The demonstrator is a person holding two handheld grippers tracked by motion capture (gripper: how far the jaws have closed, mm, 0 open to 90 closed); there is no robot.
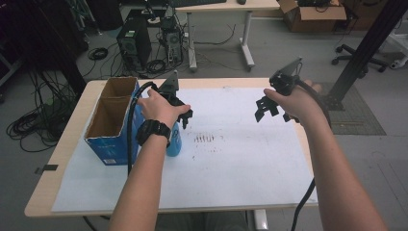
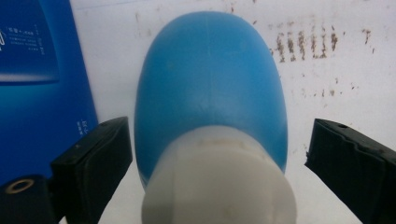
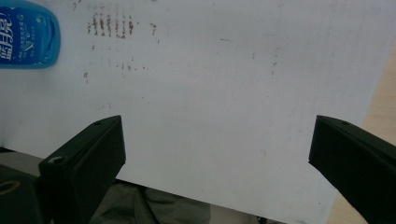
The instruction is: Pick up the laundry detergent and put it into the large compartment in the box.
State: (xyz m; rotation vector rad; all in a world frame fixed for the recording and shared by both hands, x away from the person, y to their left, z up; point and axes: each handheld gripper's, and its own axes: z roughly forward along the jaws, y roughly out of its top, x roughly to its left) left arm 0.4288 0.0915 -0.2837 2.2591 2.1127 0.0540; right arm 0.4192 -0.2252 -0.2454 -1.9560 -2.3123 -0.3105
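Note:
A blue bottle (image 1: 174, 142) with a white cap stands upright on the white paper sheet (image 1: 231, 163), just right of the blue cardboard box (image 1: 111, 150). My left gripper (image 1: 184, 117) points down over it. In the left gripper view the bottle (image 2: 210, 84) sits between the black jaws of the left gripper (image 2: 219, 135); a gap shows on the right side and a narrow one on the left, so the pads are not pressing. My right gripper (image 1: 272, 109) hovers open above the paper's right part, and nothing lies between the jaws of the right gripper (image 3: 217, 135). The bottle (image 3: 25, 37) appears far off there.
The open-topped box (image 2: 37, 93) stands at the table's left. Brown smudges (image 1: 204, 138) mark the paper's middle. Beyond the table are a computer tower (image 1: 133, 45), floor cables (image 1: 36, 125), another desk (image 1: 221, 7) and a black post (image 1: 365, 48).

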